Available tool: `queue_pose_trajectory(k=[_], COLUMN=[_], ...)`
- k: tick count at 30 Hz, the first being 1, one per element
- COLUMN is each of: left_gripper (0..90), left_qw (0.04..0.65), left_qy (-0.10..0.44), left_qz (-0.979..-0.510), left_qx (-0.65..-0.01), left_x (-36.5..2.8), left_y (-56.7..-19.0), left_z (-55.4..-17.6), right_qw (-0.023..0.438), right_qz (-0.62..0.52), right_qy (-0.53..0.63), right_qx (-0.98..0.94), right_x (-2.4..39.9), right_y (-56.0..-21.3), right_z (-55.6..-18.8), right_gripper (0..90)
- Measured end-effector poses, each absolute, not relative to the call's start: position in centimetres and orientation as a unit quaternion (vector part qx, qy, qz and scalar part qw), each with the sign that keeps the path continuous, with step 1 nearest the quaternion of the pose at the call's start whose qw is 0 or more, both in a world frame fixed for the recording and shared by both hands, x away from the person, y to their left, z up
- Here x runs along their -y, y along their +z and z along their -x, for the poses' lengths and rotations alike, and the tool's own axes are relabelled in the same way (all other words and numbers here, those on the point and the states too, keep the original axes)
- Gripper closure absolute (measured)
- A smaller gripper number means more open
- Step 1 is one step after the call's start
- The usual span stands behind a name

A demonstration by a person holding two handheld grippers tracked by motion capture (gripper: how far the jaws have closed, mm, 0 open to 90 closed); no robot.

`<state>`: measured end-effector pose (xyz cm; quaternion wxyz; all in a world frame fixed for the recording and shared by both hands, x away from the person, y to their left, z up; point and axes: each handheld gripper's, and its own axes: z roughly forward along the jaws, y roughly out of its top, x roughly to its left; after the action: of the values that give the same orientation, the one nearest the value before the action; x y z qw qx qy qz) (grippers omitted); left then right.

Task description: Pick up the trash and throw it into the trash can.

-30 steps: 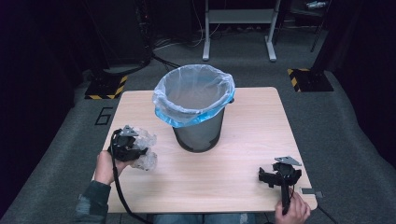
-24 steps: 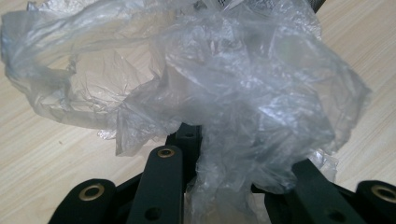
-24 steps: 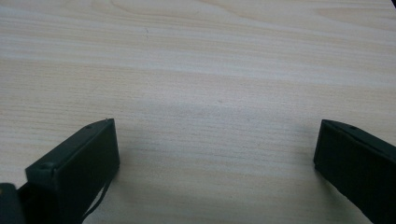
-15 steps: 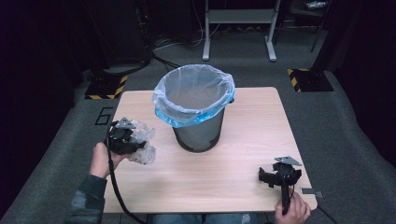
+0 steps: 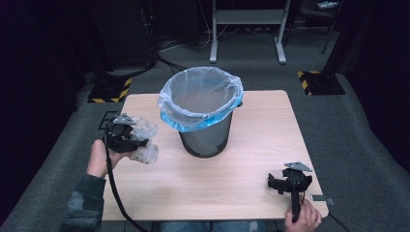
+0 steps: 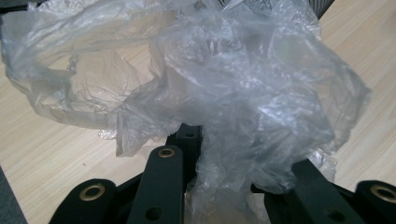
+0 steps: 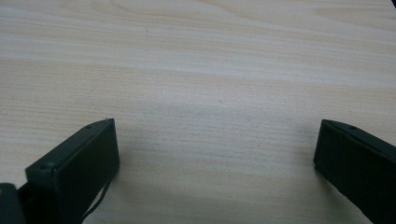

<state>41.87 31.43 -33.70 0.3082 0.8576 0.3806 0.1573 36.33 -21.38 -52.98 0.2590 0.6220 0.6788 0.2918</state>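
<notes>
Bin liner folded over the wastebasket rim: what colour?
Translucent light blue bin liner; it shows best in the high view.

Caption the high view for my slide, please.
Left hand-held gripper holds crumpled clear plastic beside a lined bin.

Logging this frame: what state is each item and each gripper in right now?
Left gripper: shut on the crumpled clear plastic.
Crumpled clear plastic: bunched up, pinched between the jaws.
Right gripper: open, holding nothing, over bare table.
Waste bin: upright, uncovered.
Bin liner: fitted, folded over the rim.
</notes>
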Motion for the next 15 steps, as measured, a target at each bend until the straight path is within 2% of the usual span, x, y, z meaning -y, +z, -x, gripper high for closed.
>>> queue_pose_trajectory(k=[15], left_gripper=[73.8], left_qw=[0.311], left_qy=[0.177], left_qz=[-0.854], left_qx=[-0.377], left_x=[-32.3], left_y=[-29.7], left_z=[-42.3], right_qw=[0.259], right_qz=[-0.622], right_qy=[0.292], right_qx=[-0.679], right_x=[21.4], right_y=[-53.0], right_z=[-36.3], right_gripper=[0.0])
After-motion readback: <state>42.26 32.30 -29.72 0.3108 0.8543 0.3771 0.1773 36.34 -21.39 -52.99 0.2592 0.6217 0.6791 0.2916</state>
